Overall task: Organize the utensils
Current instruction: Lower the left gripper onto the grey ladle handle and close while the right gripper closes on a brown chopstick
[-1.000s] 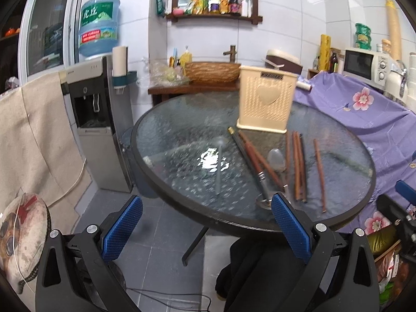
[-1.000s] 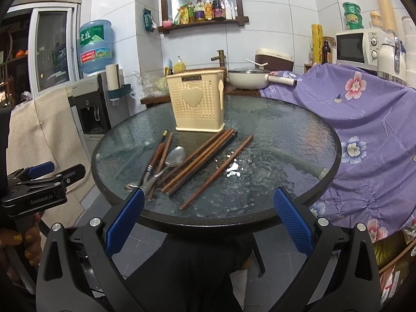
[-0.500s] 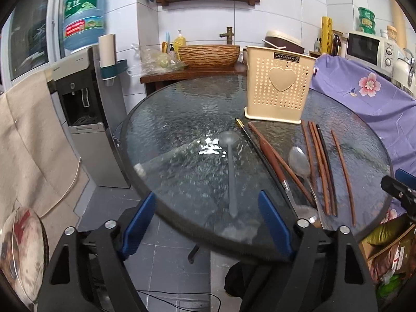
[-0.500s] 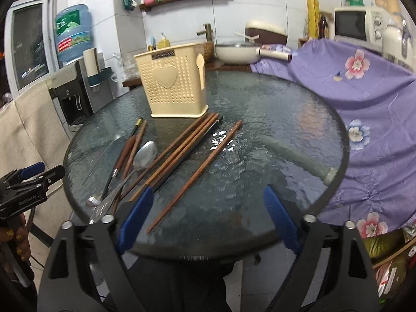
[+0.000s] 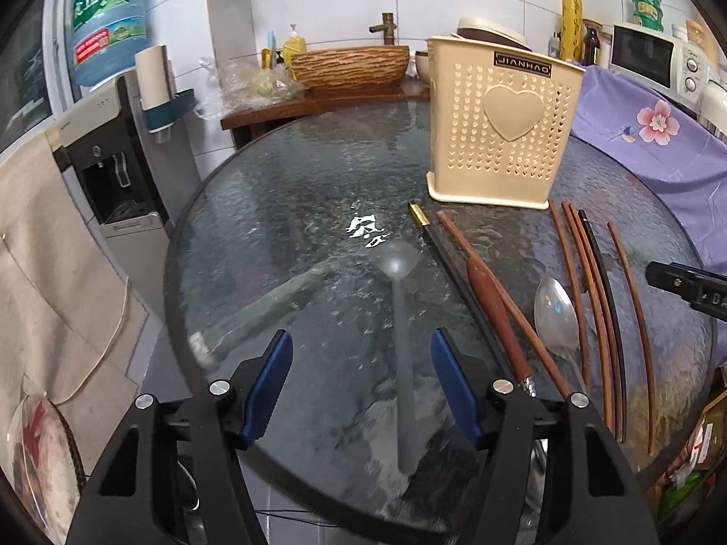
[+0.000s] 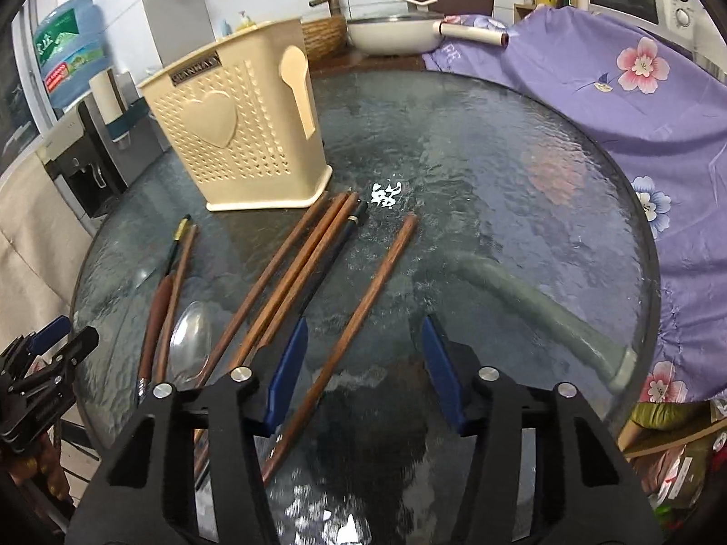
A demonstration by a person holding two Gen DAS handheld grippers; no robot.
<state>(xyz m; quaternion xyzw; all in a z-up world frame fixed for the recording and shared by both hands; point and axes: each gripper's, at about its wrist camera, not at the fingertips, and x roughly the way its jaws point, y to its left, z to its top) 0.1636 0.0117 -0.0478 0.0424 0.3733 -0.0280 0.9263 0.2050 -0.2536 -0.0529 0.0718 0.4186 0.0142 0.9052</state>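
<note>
A cream perforated utensil holder (image 5: pixel 500 127) (image 6: pixel 241 122) stands upright on the round glass table (image 5: pixel 272 218). In front of it lie several brown chopsticks (image 5: pixel 590 299), a metal spoon (image 5: pixel 556 313) (image 6: pixel 191 340), a wooden-handled utensil (image 5: pixel 490 299) and a black gold-tipped stick (image 5: pixel 422 220). My left gripper (image 5: pixel 360 345) hovers over bare glass left of the utensils, its jaws closing with nothing between them. My right gripper (image 6: pixel 363 331) is closing above a lone brown chopstick (image 6: pixel 381 268), which runs through the gap without touching the pads.
A water dispenser (image 5: pixel 113 145) stands left of the table. Purple flowered cloth (image 6: pixel 636 91) covers furniture on the right. Behind are a woven basin (image 5: pixel 350 66), a white pan (image 6: pixel 390 34) and a microwave (image 5: pixel 654 56). A hand holds the left gripper (image 6: pixel 45 372) off the table's left edge.
Both grippers have moved forward over the table's near edge and their jaws have narrowed. The utensils and holder now appear closer and larger.
</note>
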